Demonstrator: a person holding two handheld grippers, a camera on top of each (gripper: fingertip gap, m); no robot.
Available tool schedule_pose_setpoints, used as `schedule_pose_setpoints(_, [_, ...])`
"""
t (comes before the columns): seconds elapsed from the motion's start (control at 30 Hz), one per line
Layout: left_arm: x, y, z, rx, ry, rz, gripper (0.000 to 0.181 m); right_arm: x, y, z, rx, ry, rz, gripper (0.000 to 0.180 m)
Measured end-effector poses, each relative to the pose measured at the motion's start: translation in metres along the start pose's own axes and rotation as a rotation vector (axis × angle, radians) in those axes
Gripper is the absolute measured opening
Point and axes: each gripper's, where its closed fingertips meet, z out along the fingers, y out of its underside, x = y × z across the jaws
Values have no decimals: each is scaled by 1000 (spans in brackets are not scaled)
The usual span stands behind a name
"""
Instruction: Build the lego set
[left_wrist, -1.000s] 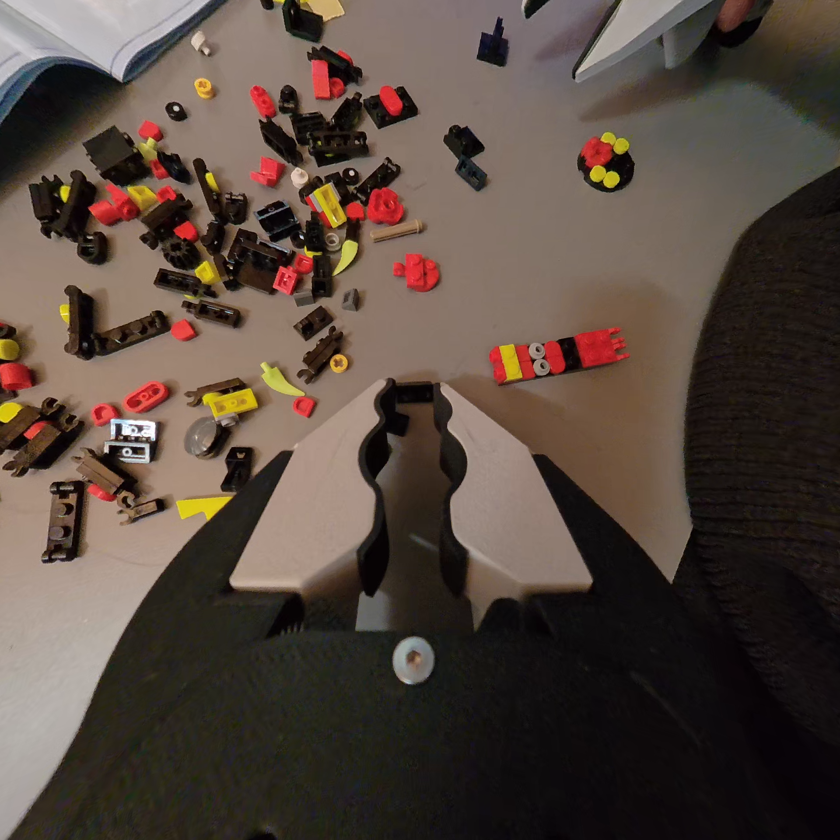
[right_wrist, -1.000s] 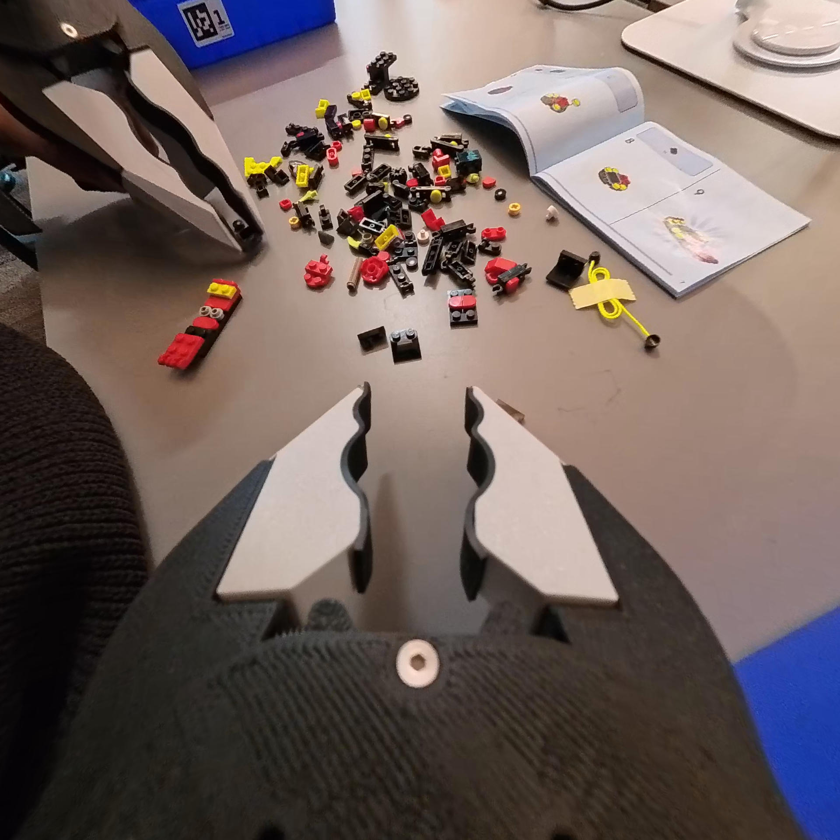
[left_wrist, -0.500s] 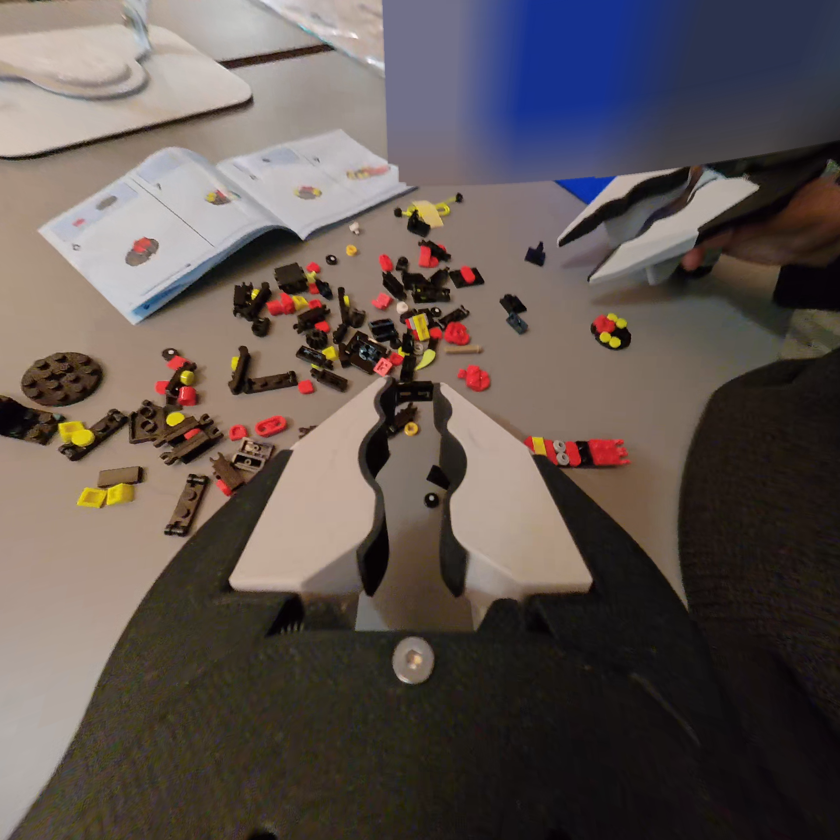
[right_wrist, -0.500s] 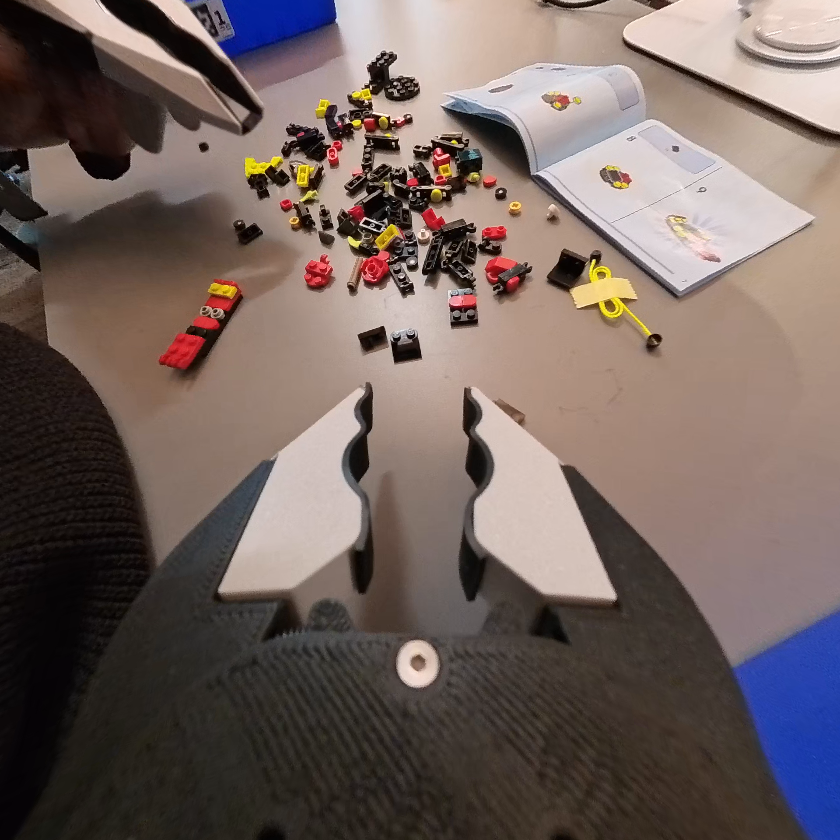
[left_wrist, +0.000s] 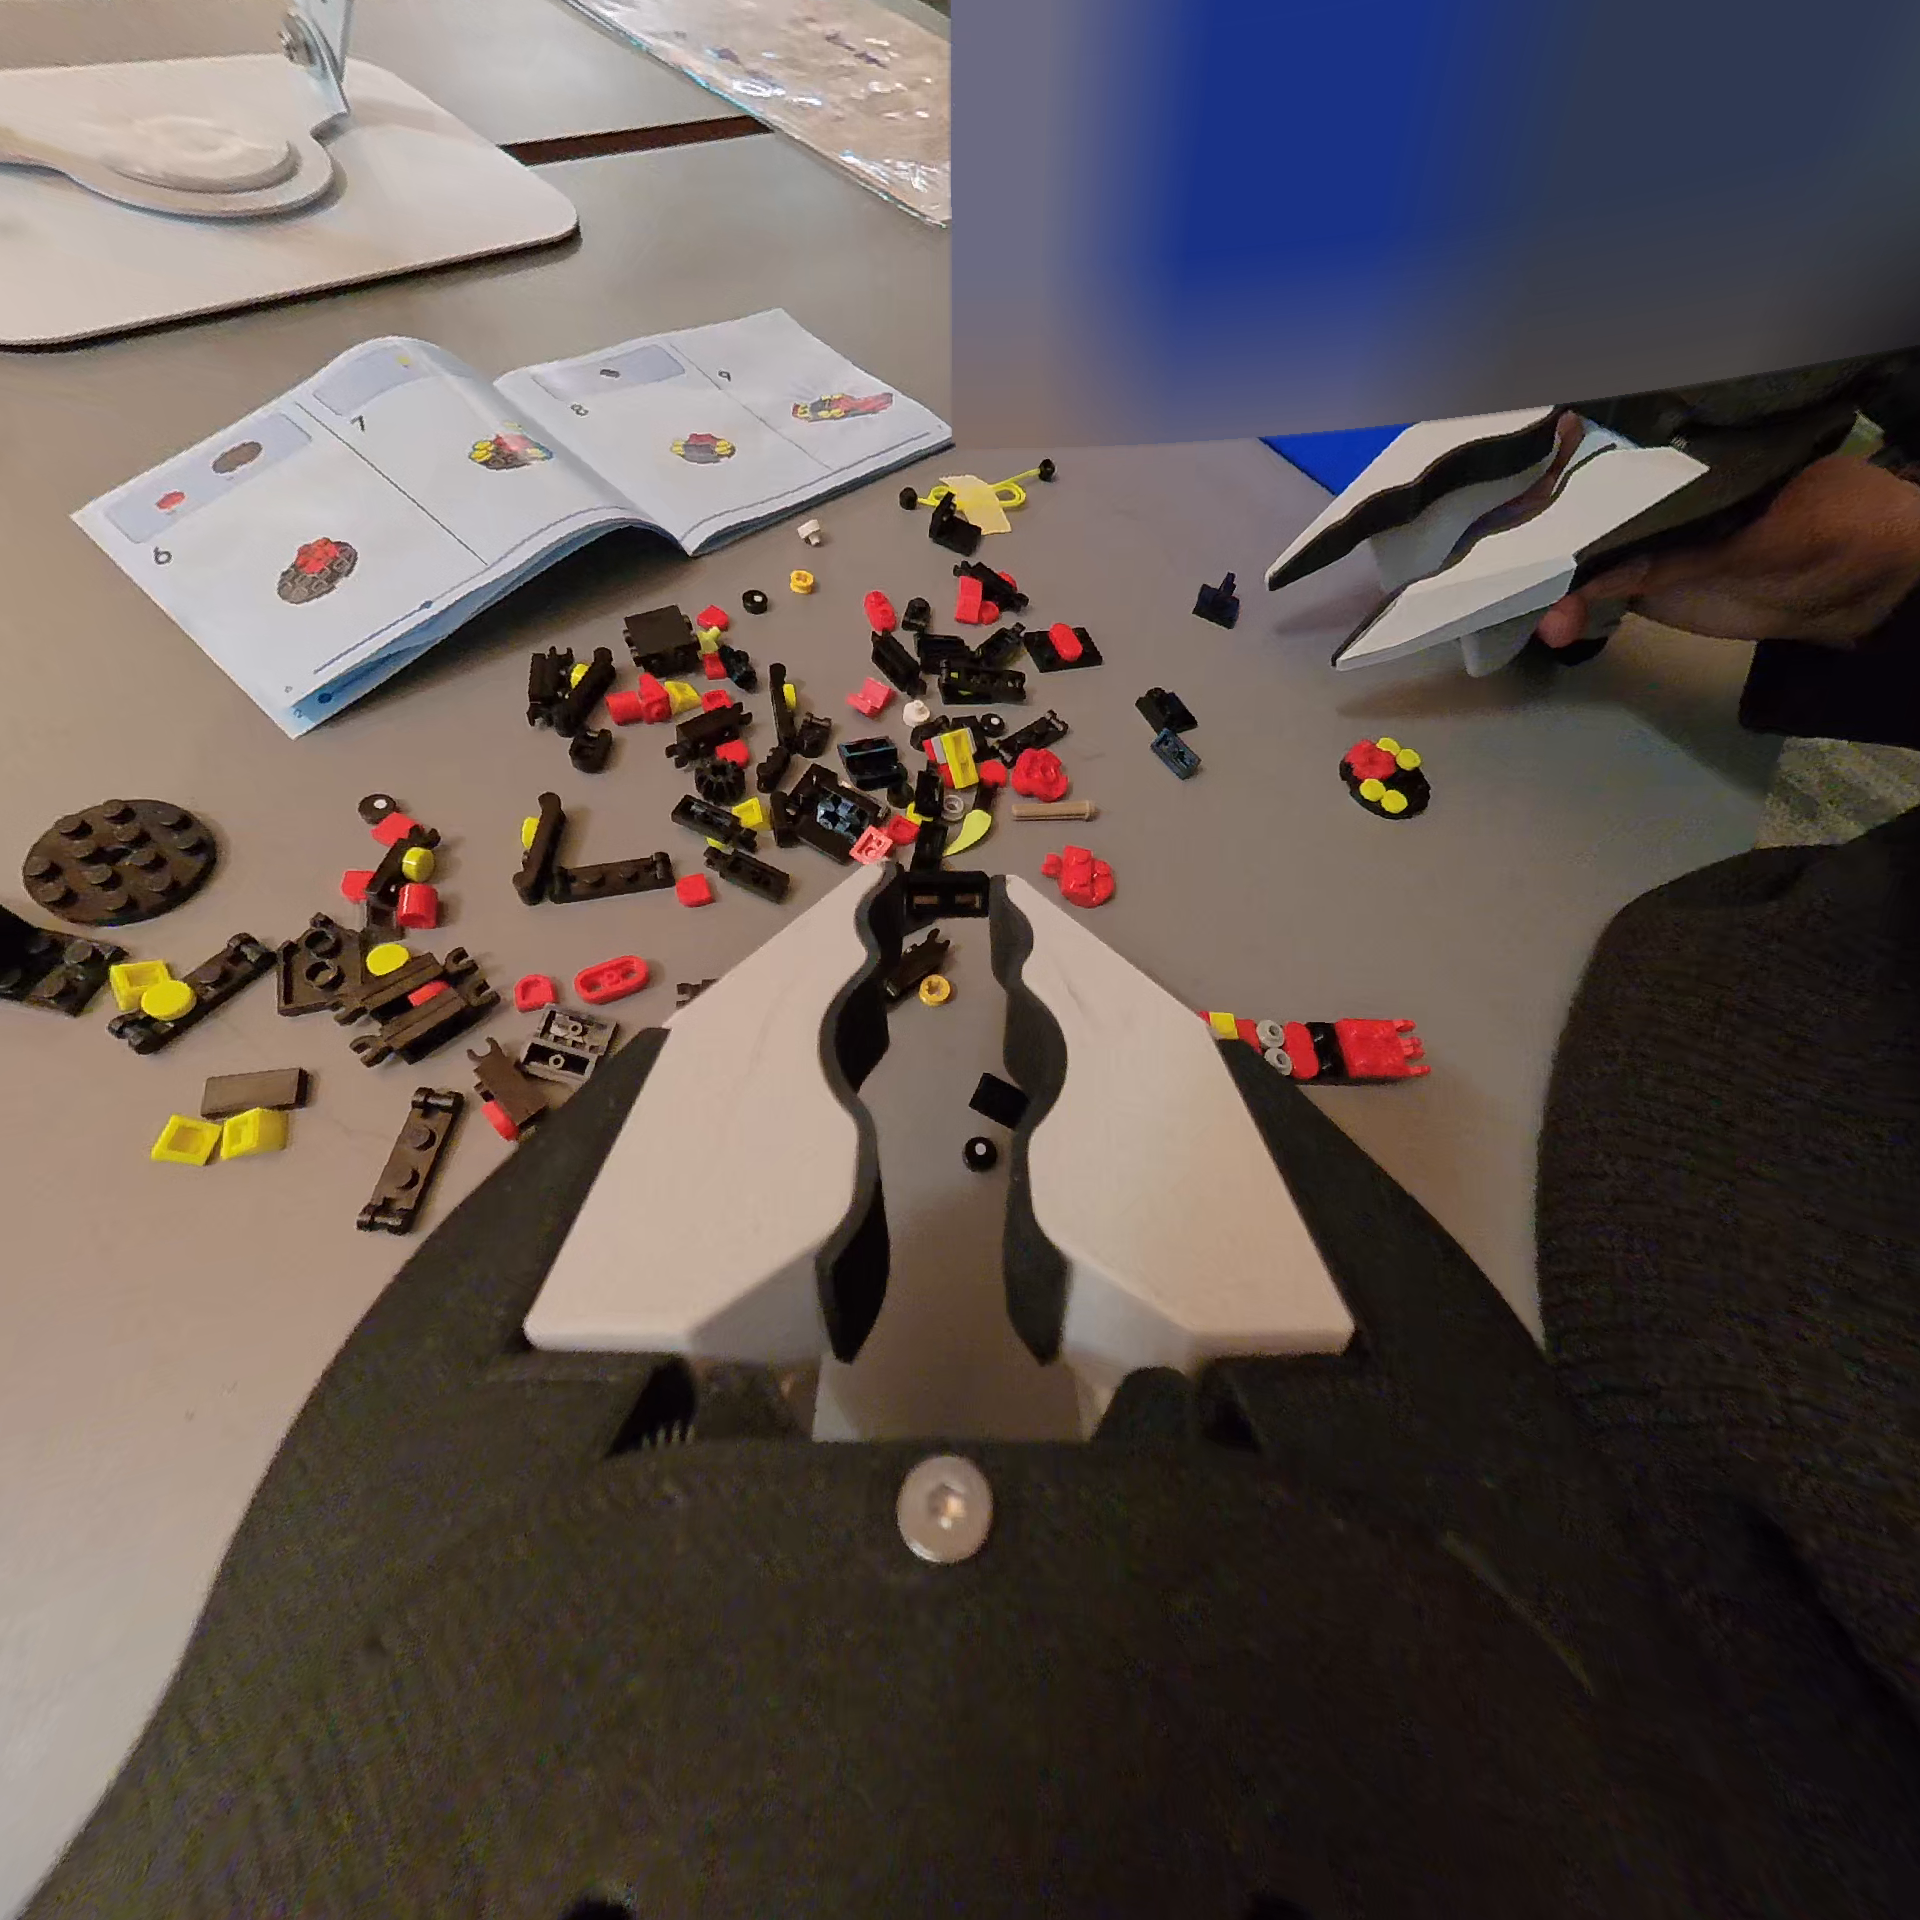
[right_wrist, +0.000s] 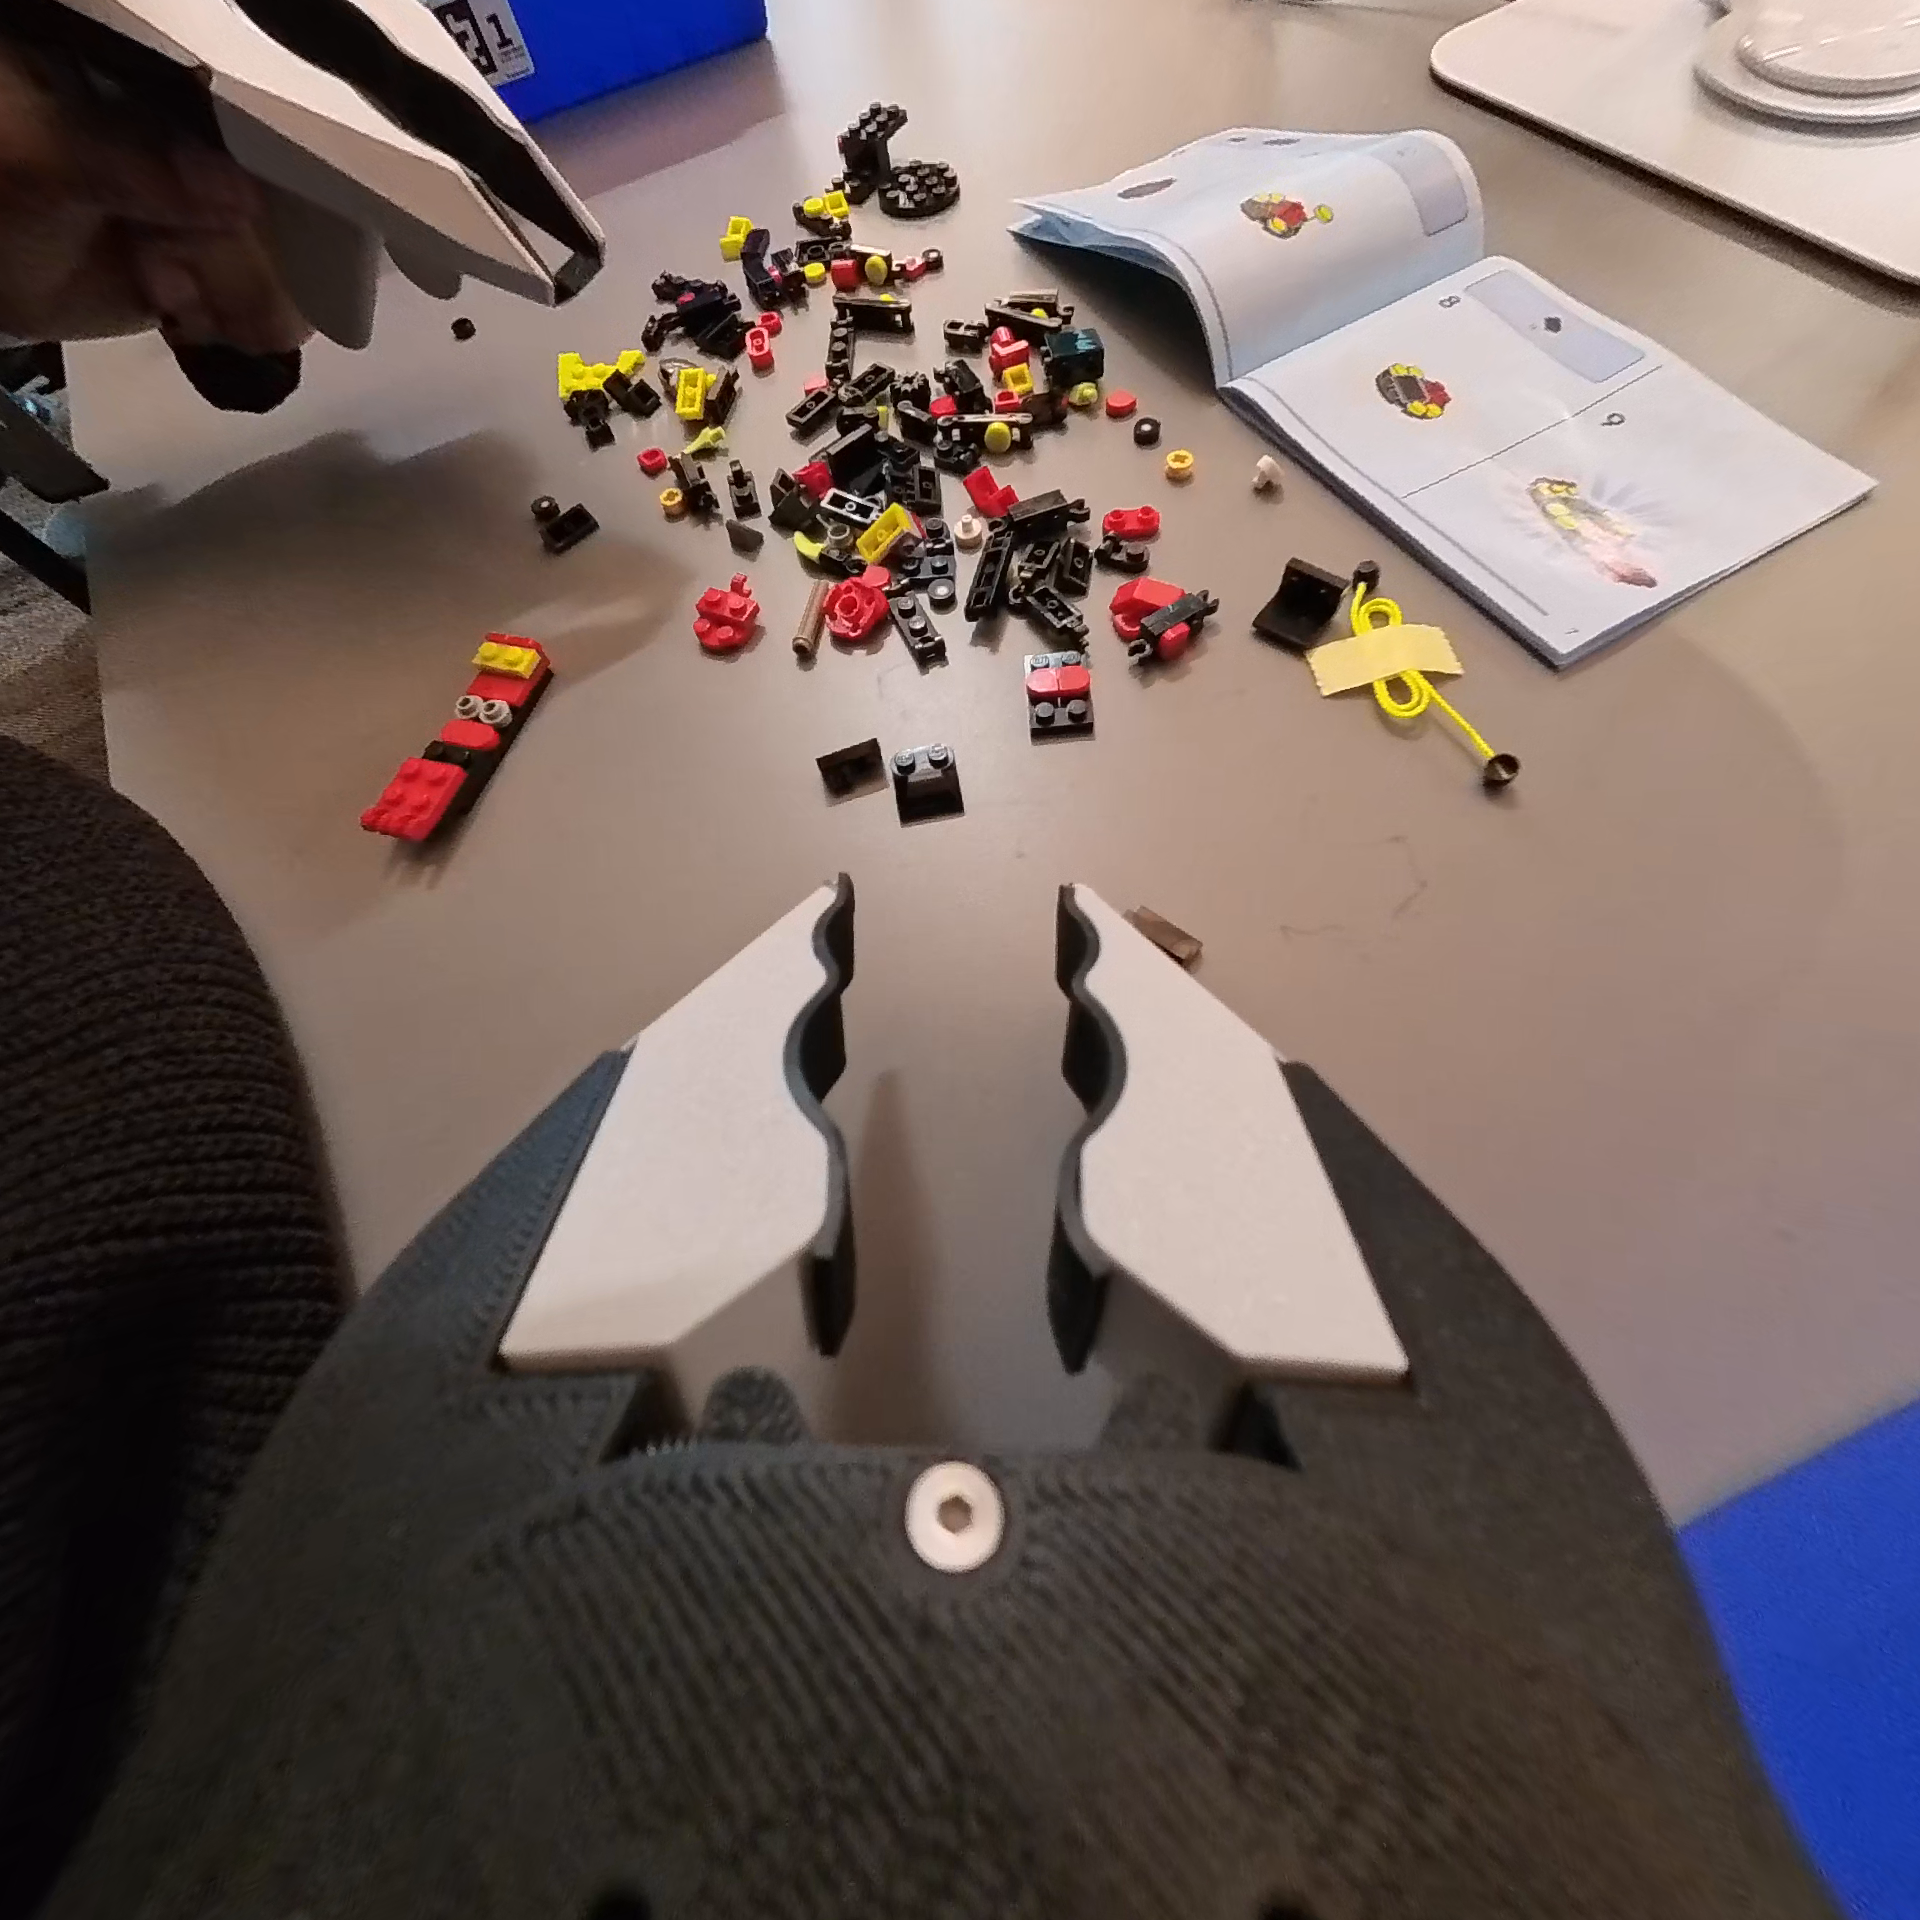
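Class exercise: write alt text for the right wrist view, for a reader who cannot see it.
The open right gripper hovers low over a grey table, holding nothing. Ahead lie scattered lego pieces, a small red, black and yellow assembly and an open instruction booklet; the left gripper hangs at upper left.
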Motion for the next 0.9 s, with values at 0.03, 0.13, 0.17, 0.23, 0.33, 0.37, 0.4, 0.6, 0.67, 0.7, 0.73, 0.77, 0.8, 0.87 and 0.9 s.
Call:
schedule_pose_setpoints(0.03, [0, 0, 0, 0, 0, 0, 14, 0, 0, 0, 0, 0, 0, 38])
schedule_pose_setpoints(0.13, [3, -1, 2, 8, 16, -8, 14, 0, 0, 0, -1, 0, 0, 38])
schedule_pose_setpoints(0.17, [5, -2, 3, 12, 30, -13, 14, 0, 0, 0, -1, 0, 0, 38])
schedule_pose_setpoints(0.23, [12, -4, 5, 20, 61, -13, 14, 0, 0, 0, -1, -1, -1, 37])
schedule_pose_setpoints(0.33, [23, -6, 7, 29, 109, 1, 14, -1, -1, 0, 1, -1, -4, 37])
schedule_pose_setpoints(0.37, [26, -8, 7, 36, 122, 3, 14, -1, -1, 0, 1, -1, -5, 37])
schedule_pose_setpoints(0.4, [29, -9, 6, 44, 137, -1, 14, -1, -1, 0, 1, -1, -5, 37])
schedule_pose_setpoints(0.6, [43, -15, 3, 73, 239, -34, 14, -2, -2, -1, 6, -2, -8, 37])
schedule_pose_setpoints(0.67, [43, -12, 6, 51, 229, -28, 14, -3, -2, -1, 8, -7, -7, 37])
schedule_pose_setpoints(0.7, [42, -8, 9, 29, 218, -21, 14, -3, -2, 0, 7, -9, -8, 37])
schedule_pose_setpoints(0.73, [42, -4, 12, 0, 207, -10, 14, -4, -2, 0, 5, -11, -9, 37])
schedule_pose_setpoints(0.77, [43, 1, 16, -30, 203, 3, 14, -5, -2, 0, 5, -13, -10, 37])
schedule_pose_setpoints(0.8, [47, 5, 20, -56, 209, 14, 14, -6, -3, 0, 7, -15, -12, 37])
schedule_pose_setpoints(0.87, [51, 10, 27, -100, 199, 37, 14, -7, -4, 0, 11, -21, -13, 37])
schedule_pose_setpoints(0.9, [53, 12, 31, -117, 191, 48, 14, -8, -5, 0, 14, -23, -15, 37])
